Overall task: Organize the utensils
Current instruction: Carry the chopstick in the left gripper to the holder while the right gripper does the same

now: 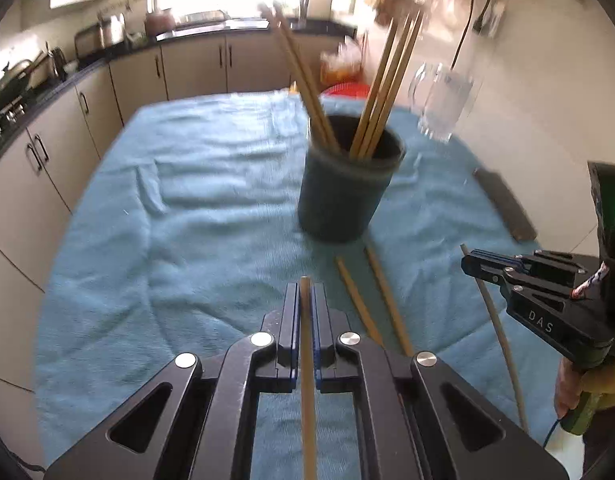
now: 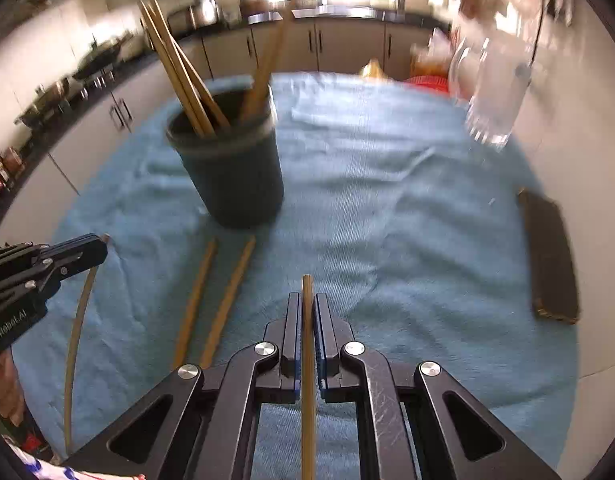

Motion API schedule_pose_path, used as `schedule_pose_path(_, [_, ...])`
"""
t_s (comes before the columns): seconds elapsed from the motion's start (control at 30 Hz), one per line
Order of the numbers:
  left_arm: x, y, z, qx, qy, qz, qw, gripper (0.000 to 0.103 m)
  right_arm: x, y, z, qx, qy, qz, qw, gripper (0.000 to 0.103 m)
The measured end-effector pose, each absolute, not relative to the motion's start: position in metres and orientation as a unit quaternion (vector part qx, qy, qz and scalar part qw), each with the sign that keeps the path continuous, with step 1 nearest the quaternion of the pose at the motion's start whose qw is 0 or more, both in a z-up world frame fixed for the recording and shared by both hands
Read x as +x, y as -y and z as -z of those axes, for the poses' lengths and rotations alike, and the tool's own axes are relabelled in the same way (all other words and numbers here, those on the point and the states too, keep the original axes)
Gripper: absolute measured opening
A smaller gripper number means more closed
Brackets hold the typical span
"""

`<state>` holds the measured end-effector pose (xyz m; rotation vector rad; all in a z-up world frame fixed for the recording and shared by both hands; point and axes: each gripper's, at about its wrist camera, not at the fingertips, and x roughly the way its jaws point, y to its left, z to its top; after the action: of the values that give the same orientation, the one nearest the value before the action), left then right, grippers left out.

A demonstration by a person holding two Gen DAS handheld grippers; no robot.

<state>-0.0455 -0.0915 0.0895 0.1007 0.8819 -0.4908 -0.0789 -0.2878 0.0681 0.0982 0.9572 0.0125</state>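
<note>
Each claw is pinched tight on its own wooden chopstick: the left claw [image 1: 306,300] grips one chopstick [image 1: 307,380], the right claw [image 2: 306,312] another [image 2: 307,380]. Two loose chopsticks [image 1: 375,304] lie on the blue-towelled desk [image 1: 187,200] just near of the dark holder cup [image 1: 345,184], which stands mid-desk with several chopsticks inside.

Both cameras sit low over the near edge of the desk [image 1: 211,184], looking forward and slightly down toward the far cabinets. Left view has the cup [image 1: 347,184] right of centre; right view has the cup [image 2: 231,172] left of centre. Shared: cup, blue towel [image 2: 407,208], glass mug [image 1: 443,108], each other's hand-held gripper.
</note>
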Motion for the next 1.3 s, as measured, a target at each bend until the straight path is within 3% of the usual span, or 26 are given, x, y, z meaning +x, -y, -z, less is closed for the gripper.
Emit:
schedule_pose_path(0.47, [-0.107, 0.065, -0.148, 0.02, -0.346, 0.247, 0.905, 0.005, -0.15, 0.277, -0.143, 0.065, -0.326, 0.0, 0.943, 0.006])
schedule_pose_path(1.3, [-0.157, 0.063, -0.2, 0.021, -0.262, 0.269, 0.926, 0.005, -0.191, 0.263, -0.185, 0.068, -0.254, -0.015, 0.965, 0.006])
